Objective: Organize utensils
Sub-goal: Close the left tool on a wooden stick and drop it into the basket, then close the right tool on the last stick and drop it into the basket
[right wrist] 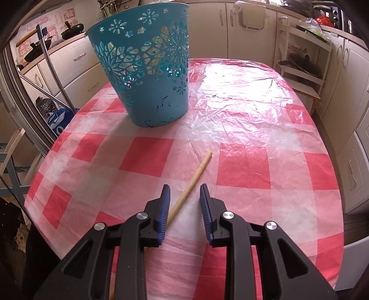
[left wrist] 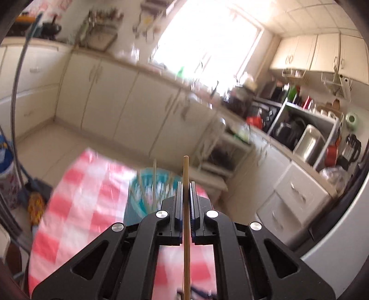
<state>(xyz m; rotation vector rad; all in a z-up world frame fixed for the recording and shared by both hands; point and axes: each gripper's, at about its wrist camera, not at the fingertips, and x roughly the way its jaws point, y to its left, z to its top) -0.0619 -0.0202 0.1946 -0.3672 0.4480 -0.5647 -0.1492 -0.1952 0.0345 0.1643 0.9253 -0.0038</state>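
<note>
No legible text, label or number is seen; pink wall stickers (right wrist: 58,22) are too blurred to be read.

The basket (right wrist: 147,69) was teal, pierced with a floral cut-out pattern across its upper wall. Beneath the basket, the tablecloth (right wrist: 253,166) carried a red, pink and white check. The chopstick (right wrist: 191,187) lying in front of the basket was pale tan. The gripper pads (right wrist: 165,207) were blue on black bodies.
</note>
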